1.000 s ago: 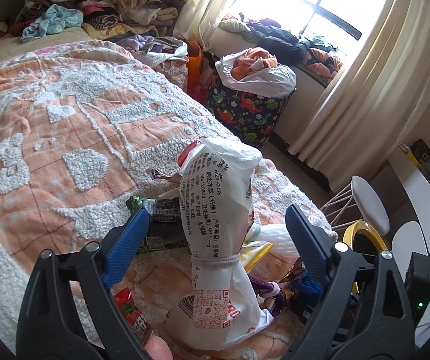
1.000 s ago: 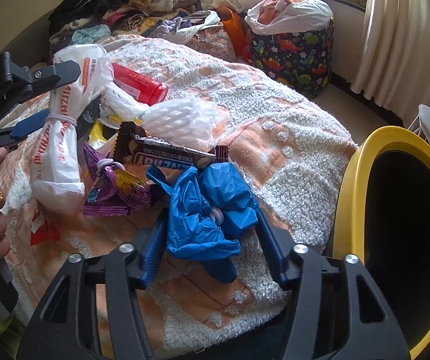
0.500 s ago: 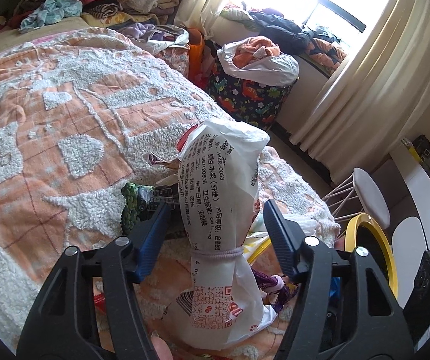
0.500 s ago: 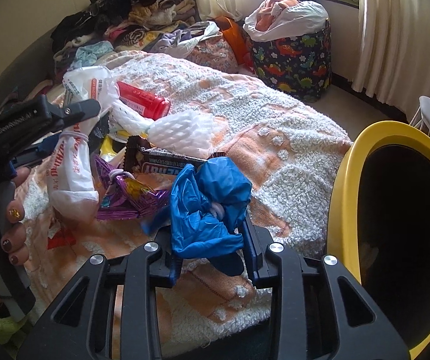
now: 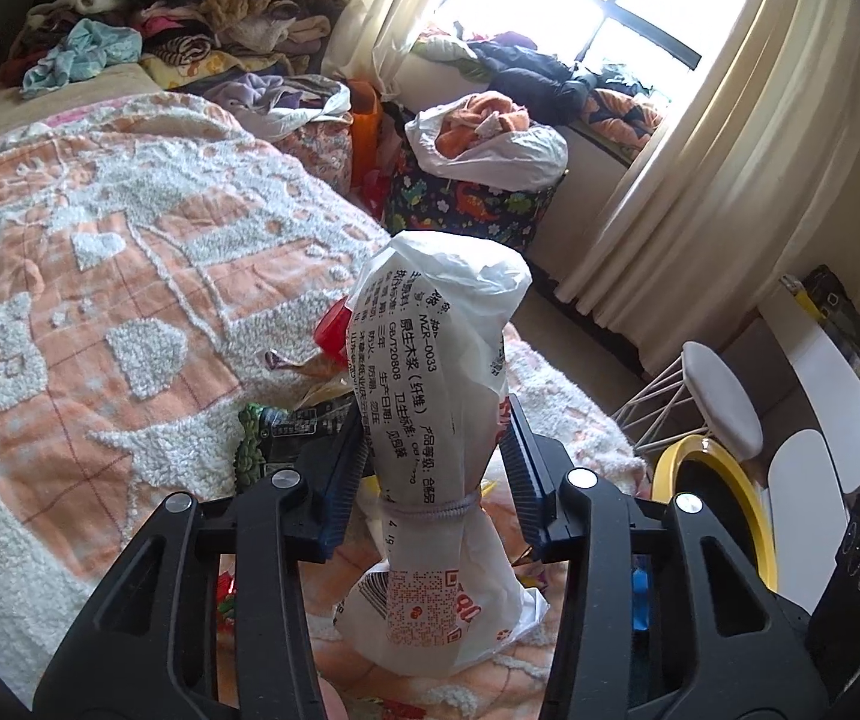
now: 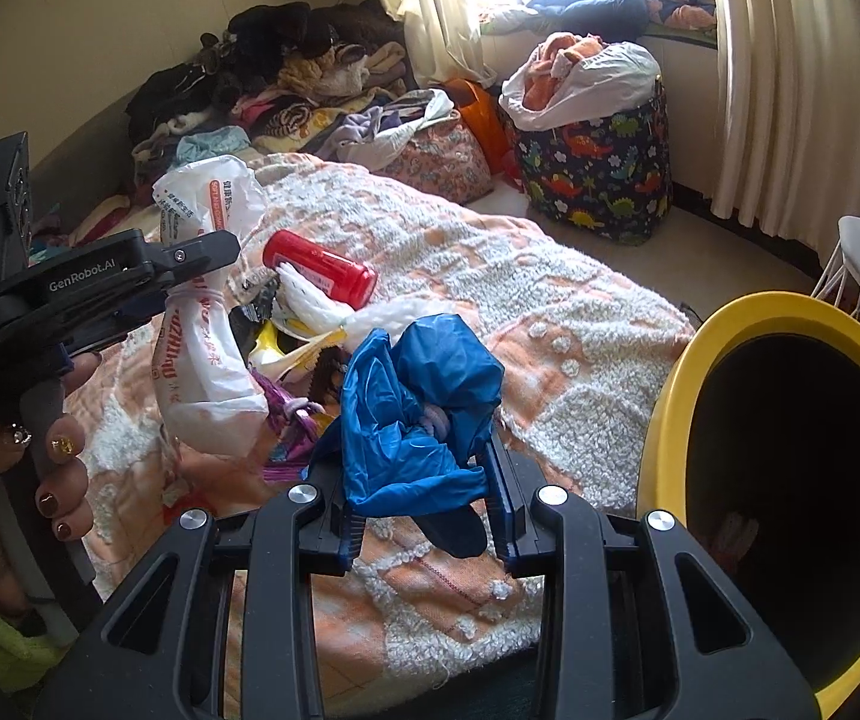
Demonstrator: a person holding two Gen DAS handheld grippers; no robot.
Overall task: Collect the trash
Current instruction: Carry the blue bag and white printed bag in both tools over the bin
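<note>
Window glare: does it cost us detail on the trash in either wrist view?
Left wrist: window blown out, but the print on the white bag stays legible. Right wrist: glare confined to the top edge; blue bag sharp, yellow bin interior nearly black. Both bend straight lines at the edges.

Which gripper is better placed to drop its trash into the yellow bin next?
Right. The right gripper is shut on the blue bag, with the yellow bin open beside it. The left gripper has just been closing around the white bag, farther from the bin.

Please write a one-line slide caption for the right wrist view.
Right gripper grips a crumpled blue plastic bag above the bed, beside the yellow bin.
</note>
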